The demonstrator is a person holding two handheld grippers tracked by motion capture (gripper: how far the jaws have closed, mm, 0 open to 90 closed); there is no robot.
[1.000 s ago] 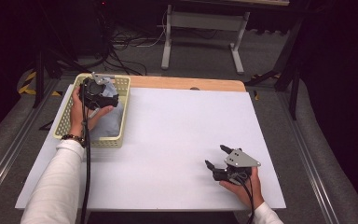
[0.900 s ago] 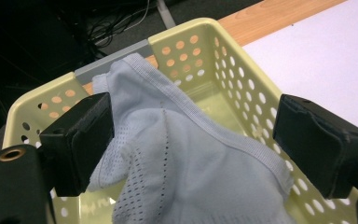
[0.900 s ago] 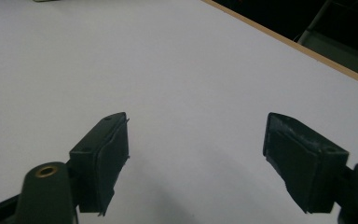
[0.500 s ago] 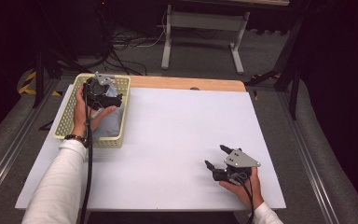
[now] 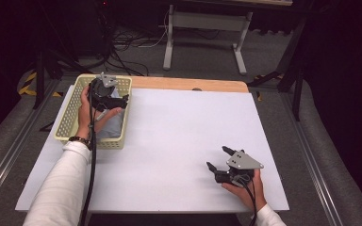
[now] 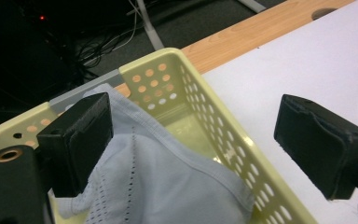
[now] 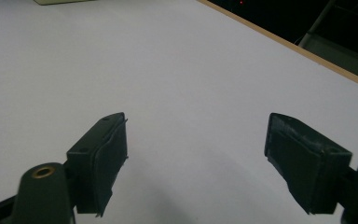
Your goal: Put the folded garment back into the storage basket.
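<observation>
A pale yellow perforated basket stands at the table's far left, with a light grey-blue cloth lying in it. My left gripper hovers over the basket, open. In the left gripper view its jaws are wide apart. One pad sits just in front of the cloth and the other is past the basket wall, over the white surface. My right gripper rests near the front right of the table. It is open and nothing lies between its jaws.
A white sheet covers most of the table, and a strip of wooden tabletop shows at the far edge. Beyond it, cables and a metal desk frame stand on the dark floor.
The left gripper has shifted slightly over the basket. The right gripper has kept still.
</observation>
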